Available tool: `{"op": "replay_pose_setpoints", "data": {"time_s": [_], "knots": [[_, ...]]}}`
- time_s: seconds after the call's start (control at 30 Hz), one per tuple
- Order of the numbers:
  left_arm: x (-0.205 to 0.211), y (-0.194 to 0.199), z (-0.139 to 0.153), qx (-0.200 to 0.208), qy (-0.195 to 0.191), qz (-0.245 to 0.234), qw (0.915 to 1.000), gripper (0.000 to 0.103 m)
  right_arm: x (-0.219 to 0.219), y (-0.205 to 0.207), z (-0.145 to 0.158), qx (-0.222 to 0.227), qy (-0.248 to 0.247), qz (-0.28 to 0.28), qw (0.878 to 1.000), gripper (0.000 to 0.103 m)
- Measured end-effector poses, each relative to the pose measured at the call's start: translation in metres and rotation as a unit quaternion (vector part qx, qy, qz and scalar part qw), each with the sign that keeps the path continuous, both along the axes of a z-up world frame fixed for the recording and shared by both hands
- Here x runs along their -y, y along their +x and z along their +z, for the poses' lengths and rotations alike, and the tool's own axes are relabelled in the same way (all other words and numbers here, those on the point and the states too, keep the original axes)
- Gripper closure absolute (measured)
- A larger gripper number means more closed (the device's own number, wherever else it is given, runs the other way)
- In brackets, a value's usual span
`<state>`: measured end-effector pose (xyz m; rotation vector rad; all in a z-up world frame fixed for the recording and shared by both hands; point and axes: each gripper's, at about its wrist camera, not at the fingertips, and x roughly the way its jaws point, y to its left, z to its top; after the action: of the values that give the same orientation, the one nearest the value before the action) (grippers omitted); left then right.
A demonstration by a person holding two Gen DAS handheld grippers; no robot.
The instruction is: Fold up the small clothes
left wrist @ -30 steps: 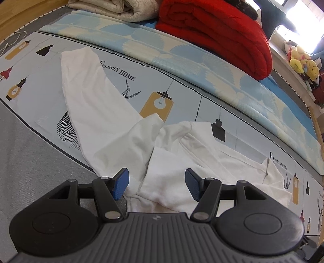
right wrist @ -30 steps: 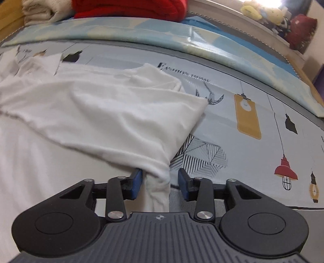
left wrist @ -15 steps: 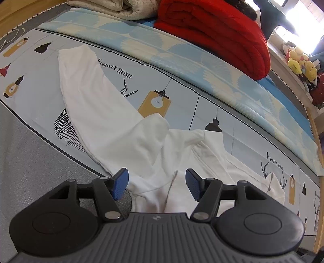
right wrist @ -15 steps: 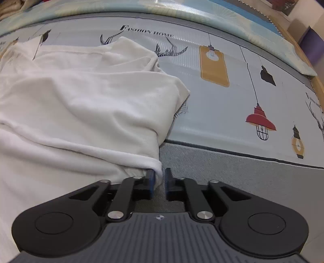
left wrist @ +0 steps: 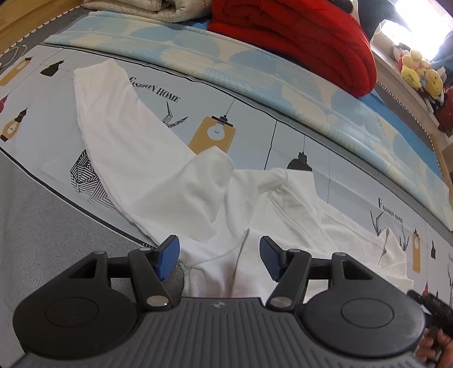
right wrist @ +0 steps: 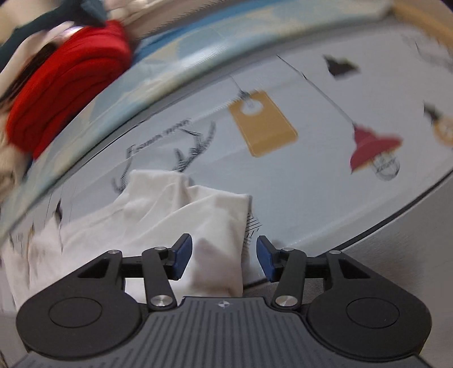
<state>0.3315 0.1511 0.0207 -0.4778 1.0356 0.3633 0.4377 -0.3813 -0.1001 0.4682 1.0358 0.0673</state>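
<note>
Lying crumpled on a printed mat (left wrist: pixel 283 147) w/ lamp and "Fashion Home" graphics, a white garment (left wrist: pixel 175 192) is seen; one long sleeve is stretched toward the upper left in the left wrist view, the rest is bunched near both grippers. The left gripper (left wrist: pixel 219 256) is held above the garment's near edge, fingers spread wide, blue pads (left wrist: pixel 168 256) clear of the cloth. The right gripper (right wrist: pixel 223 257) is shown in a motion-blurred view; its fingers have just been opening and are now spread, w/ a fold of the white garment (right wrist: pixel 215 226) between them, not pinched as far as can be told. A red folded blanket (left wrist: pixel 297 36) and a beige one (left wrist: pixel 141 8) are stacked at the far side, on a blue-and-cream patterned sheet (left wrist: pixel 254 76). Plush toys (left wrist: pixel 421 73) are visible at upper right. Part of a hand (left wrist: pixel 433 348) is seen at the lower right corner.
</note>
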Motion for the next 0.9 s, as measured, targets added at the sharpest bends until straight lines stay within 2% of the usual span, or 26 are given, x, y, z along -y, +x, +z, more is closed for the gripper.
{"op": "replay_pose_setpoints", "data": {"time_s": [0.07, 0.1, 0.13, 0.17, 0.2, 0.27, 0.33, 0.4, 0.43, 0.47, 0.57, 0.63, 0.7, 0.73, 0.77, 0.8, 0.83, 0.9], "knots": [[0.000, 0.002, -0.002, -0.003, 0.004, -0.001, 1.0000, 0.035, 0.004, 0.007, -0.012, -0.005, 0.018, -0.021, 1.000, 0.051], [0.000, 0.002, -0.003, -0.004, 0.005, -0.001, 1.0000, 0.035, 0.004, 0.011, -0.012, 0.000, 0.021, -0.023, 1.000, 0.057], [-0.001, 0.003, -0.004, -0.005, 0.005, 0.000, 1.0000, 0.035, 0.001, 0.015, -0.010, 0.009, 0.024, -0.014, 1.000, 0.074], [-0.001, 0.004, -0.004, -0.005, 0.005, 0.001, 1.0000, 0.035, -0.001, 0.018, -0.007, 0.021, 0.028, -0.008, 0.999, 0.098], [-0.001, 0.005, -0.005, -0.006, 0.006, 0.001, 1.0000, 0.035, -0.003, 0.020, 0.000, 0.047, 0.025, -0.009, 0.999, 0.099], [0.000, 0.006, -0.006, -0.007, 0.007, 0.000, 0.9999, 0.035, -0.008, 0.021, 0.014, 0.097, 0.008, -0.010, 0.995, 0.099], [0.003, 0.008, -0.007, -0.008, 0.007, -0.005, 0.9999, 0.035, -0.016, 0.023, 0.020, 0.129, -0.035, -0.009, 0.991, 0.099], [0.005, 0.008, -0.007, -0.007, 0.006, -0.012, 0.9999, 0.035, -0.022, 0.021, 0.022, 0.148, -0.091, -0.022, 0.985, 0.099], [0.006, 0.008, -0.007, -0.008, 0.007, -0.014, 0.9998, 0.035, -0.021, 0.021, 0.022, 0.145, -0.102, -0.028, 0.984, 0.098], [0.006, 0.008, -0.007, -0.008, 0.006, -0.015, 0.9998, 0.035, -0.018, 0.020, 0.023, 0.134, -0.097, -0.030, 0.986, 0.096], [0.001, 0.007, -0.006, -0.006, 0.002, -0.013, 0.9999, 0.035, -0.007, 0.016, 0.027, 0.109, -0.032, -0.003, 0.993, 0.095], [-0.001, 0.005, -0.004, -0.003, 0.002, -0.013, 0.9999, 0.035, -0.007, 0.007, 0.030, 0.089, -0.018, 0.038, 0.995, 0.081], [-0.004, 0.003, -0.001, -0.001, 0.001, -0.012, 0.9999, 0.035, -0.011, -0.002, 0.030, 0.062, -0.024, 0.086, 0.994, 0.058], [-0.005, 0.002, 0.000, 0.001, 0.000, -0.012, 0.9999, 0.035, -0.016, -0.008, 0.027, 0.042, -0.039, 0.119, 0.991, 0.057], [-0.006, 0.000, 0.001, 0.002, -0.001, -0.011, 0.9999, 0.035, -0.021, -0.015, 0.022, 0.018, -0.075, 0.148, 0.986, 0.057], [-0.007, -0.002, 0.002, 0.003, -0.002, -0.011, 0.9999, 0.035, -0.025, -0.023, 0.016, -0.003, -0.113, 0.162, 0.980, 0.057], [-0.007, -0.003, 0.004, 0.005, -0.003, -0.011, 0.9999, 0.035, -0.024, -0.026, 0.010, -0.024, -0.132, 0.167, 0.977, 0.057], [-0.008, -0.006, 0.007, 0.008, -0.007, -0.010, 0.9999, 0.035, -0.010, -0.034, 0.007, -0.052, -0.104, 0.148, 0.982, 0.057]]}}
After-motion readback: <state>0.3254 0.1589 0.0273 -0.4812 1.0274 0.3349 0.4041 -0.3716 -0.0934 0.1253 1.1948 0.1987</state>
